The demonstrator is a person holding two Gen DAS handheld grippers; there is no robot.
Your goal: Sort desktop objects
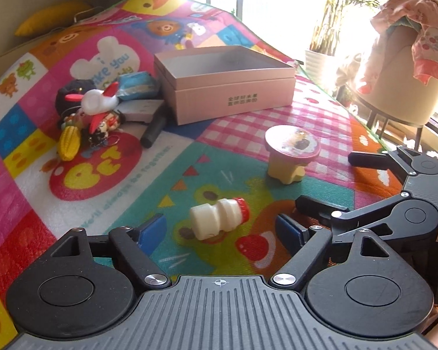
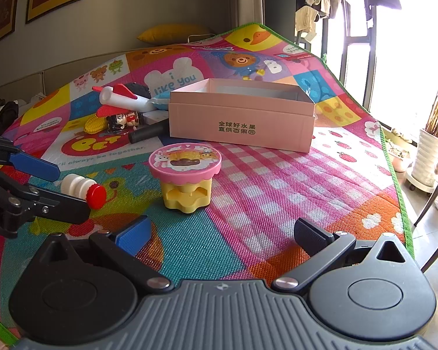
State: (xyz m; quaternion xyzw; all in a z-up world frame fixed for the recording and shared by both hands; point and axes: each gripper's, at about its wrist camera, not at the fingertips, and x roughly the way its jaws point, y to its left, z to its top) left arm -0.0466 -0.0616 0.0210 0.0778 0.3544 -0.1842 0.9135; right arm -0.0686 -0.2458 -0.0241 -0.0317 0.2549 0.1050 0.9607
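A small white bottle with a red cap (image 1: 219,218) lies on its side on the mat, between the open fingers of my left gripper (image 1: 223,232); it also shows in the right wrist view (image 2: 83,190). A yellow toy cup with a pink lid (image 1: 290,153) stands upright beyond it, also in the right wrist view (image 2: 185,175). My right gripper (image 2: 223,233) is open and empty, short of the cup. An open pink box (image 1: 227,83) stands at the back, also in the right wrist view (image 2: 242,113).
A pile of toys (image 1: 90,116) lies left of the box: a white and red rocket, a corn cob, a doll, a black cylinder (image 1: 154,129), a blue packet. The colourful mat (image 1: 102,204) ends at a green edge on the right (image 2: 394,175). A chair (image 1: 406,67) and plants stand beyond.
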